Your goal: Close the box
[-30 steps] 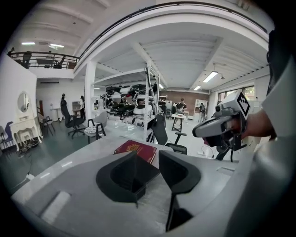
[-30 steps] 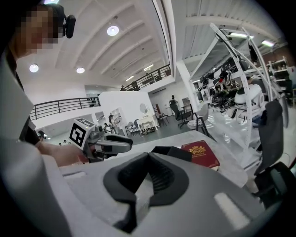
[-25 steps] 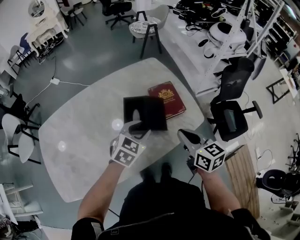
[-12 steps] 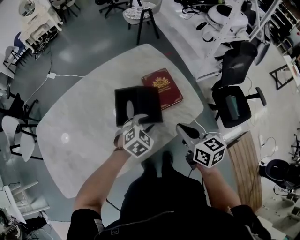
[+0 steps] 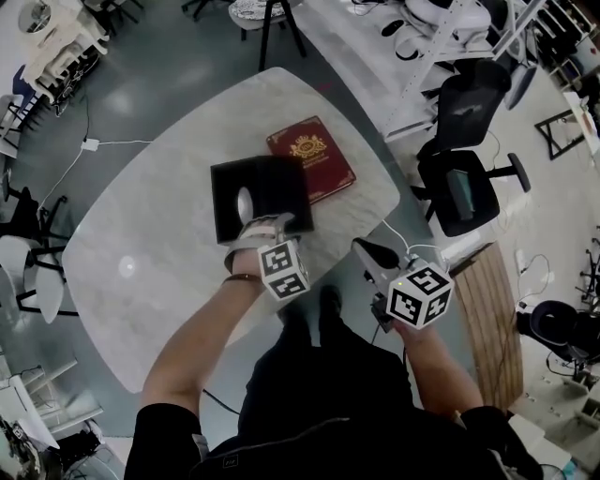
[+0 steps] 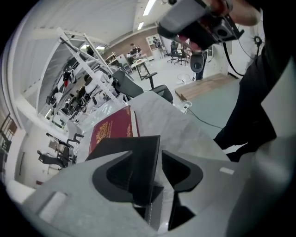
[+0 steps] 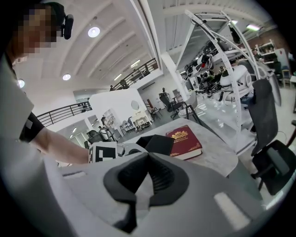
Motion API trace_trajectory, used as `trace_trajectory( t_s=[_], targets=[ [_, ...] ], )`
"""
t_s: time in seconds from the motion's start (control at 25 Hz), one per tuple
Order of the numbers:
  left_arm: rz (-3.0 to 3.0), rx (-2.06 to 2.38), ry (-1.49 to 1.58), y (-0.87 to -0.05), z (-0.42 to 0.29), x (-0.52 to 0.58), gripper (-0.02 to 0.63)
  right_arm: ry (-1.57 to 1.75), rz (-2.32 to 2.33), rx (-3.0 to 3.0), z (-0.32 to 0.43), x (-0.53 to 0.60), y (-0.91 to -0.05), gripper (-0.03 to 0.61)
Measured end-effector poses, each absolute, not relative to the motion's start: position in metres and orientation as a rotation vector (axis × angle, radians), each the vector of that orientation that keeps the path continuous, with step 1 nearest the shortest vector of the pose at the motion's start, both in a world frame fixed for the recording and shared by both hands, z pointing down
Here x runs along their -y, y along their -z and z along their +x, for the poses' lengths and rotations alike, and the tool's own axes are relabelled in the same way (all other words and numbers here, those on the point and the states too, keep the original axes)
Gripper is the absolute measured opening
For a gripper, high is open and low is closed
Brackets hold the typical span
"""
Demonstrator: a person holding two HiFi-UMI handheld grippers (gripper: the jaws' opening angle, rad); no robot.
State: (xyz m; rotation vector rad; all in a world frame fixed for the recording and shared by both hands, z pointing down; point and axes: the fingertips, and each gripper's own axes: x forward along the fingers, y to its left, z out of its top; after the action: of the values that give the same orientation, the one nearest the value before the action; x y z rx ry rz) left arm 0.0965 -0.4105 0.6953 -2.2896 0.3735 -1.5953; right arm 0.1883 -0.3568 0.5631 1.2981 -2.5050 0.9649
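A flat black box (image 5: 272, 183) lies on the marble table (image 5: 141, 253), partly over a red book-like case with a gold crest (image 5: 319, 155). My left gripper (image 5: 265, 225) is at the box's near edge. In the left gripper view a thin black panel of the box (image 6: 143, 152) stands between the jaws of the left gripper (image 6: 149, 159); they are opening, with a light gap at the right pad. My right gripper (image 5: 362, 249) hangs beyond the table's near right edge, shut and empty. In the right gripper view, past the right gripper (image 7: 147, 159), lie the box (image 7: 159, 143) and the red case (image 7: 185, 140).
A black office chair (image 5: 464, 187) stands right of the table, with a wooden board (image 5: 487, 319) on the floor near it. White racks with equipment (image 5: 441, 28) fill the back right. More chairs and a cable (image 5: 66, 164) are at the left.
My left gripper has moved forward onto the box's near edge and rolled, its marker cube turning. The right gripper has stayed in place, shut.
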Motion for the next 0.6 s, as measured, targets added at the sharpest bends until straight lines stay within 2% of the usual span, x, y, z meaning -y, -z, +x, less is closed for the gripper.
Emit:
trace_trajectory(
  t_s=[0.2, 0.6],
  targets=[
    [-2.126, -0.376, 1.68, -0.711, 0.092, 0.42, 0.202, -0.981, 1.298, 2.494, 0.196, 0.352, -0.569, 0.002],
    [-2.1, -0.394, 1.686, -0.7, 0.094, 0.417, 0.159, -0.957, 1.276, 2.513, 0.194, 0.352, -0.558, 0.002]
  ],
)
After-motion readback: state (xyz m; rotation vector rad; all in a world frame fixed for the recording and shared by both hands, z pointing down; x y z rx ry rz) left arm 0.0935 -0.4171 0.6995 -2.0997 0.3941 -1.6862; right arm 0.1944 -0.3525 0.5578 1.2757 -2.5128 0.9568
